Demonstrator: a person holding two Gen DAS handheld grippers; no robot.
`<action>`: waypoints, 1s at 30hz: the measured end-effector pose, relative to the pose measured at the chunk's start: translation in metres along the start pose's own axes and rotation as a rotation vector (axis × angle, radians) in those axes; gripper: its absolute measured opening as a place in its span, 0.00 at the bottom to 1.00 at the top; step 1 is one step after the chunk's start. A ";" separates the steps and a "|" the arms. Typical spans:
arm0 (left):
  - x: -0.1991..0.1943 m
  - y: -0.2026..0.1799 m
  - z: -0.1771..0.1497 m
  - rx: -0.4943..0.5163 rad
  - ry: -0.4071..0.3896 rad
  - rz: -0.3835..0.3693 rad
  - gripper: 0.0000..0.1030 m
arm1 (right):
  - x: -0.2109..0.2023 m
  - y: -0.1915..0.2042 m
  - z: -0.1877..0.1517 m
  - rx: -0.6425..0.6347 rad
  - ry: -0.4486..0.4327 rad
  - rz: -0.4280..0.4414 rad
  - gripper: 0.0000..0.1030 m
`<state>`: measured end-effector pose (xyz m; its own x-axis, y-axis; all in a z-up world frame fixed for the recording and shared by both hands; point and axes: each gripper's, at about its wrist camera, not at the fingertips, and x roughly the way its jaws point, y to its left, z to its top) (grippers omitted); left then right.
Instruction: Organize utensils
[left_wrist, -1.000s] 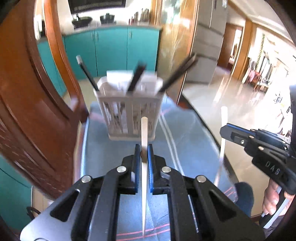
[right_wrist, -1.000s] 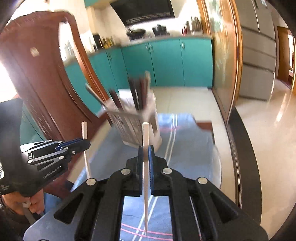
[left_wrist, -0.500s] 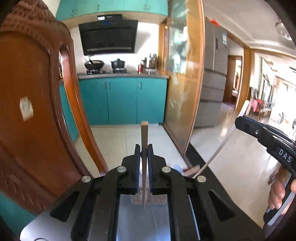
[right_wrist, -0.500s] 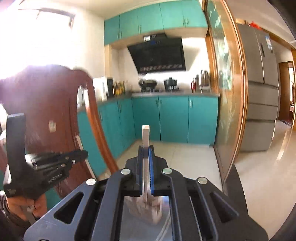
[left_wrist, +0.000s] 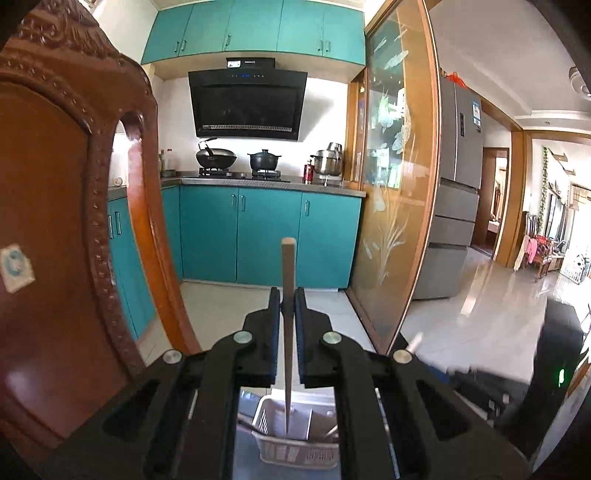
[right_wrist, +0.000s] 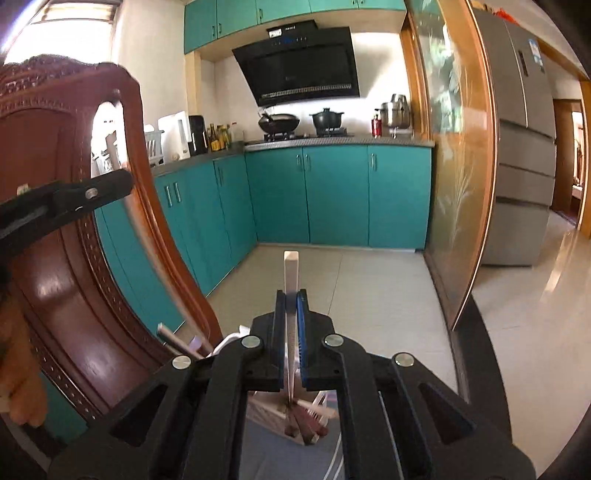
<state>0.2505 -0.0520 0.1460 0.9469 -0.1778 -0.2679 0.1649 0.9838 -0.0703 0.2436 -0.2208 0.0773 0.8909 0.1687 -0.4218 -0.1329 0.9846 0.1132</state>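
Wooden chair back: carved, fills the left of both views and stands close beside the work area; no part in the task.

Left claw: closed on a pale chopstick, clamped near its upper part. The stick is held near vertical, blunt end up, thin tip down, with the tip hanging over the open top of the white slotted basket. That pose suits a straight drop into a compartment. Whether the tip already sits inside the rim cannot be told.

White slotted basket: stands low in the frame on the grey-blue tabletop, directly under the left claw. Dark-handled utensils lean in it.

Right claw: closed on a second, whiter chopstick, likewise upright with its tip down. It hangs over the same basket, just above the dark utensil handles fanned out of it.

Judgement: both sticks are lined up for insertion, and the next step would be lowering and release. The crowded handles under the right stick could deflect its tip.
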 end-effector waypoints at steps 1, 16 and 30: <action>0.007 0.000 -0.003 0.001 0.002 0.006 0.08 | 0.002 -0.001 -0.004 0.002 0.003 0.007 0.06; 0.038 -0.018 -0.071 0.143 0.110 0.078 0.15 | -0.056 -0.005 -0.022 0.003 -0.110 0.002 0.42; -0.094 -0.026 -0.112 0.170 0.067 0.023 0.62 | -0.149 -0.009 -0.086 0.030 -0.162 -0.072 0.85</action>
<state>0.1266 -0.0632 0.0651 0.9313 -0.1503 -0.3317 0.1926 0.9763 0.0984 0.0746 -0.2509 0.0613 0.9562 0.0856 -0.2799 -0.0548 0.9917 0.1160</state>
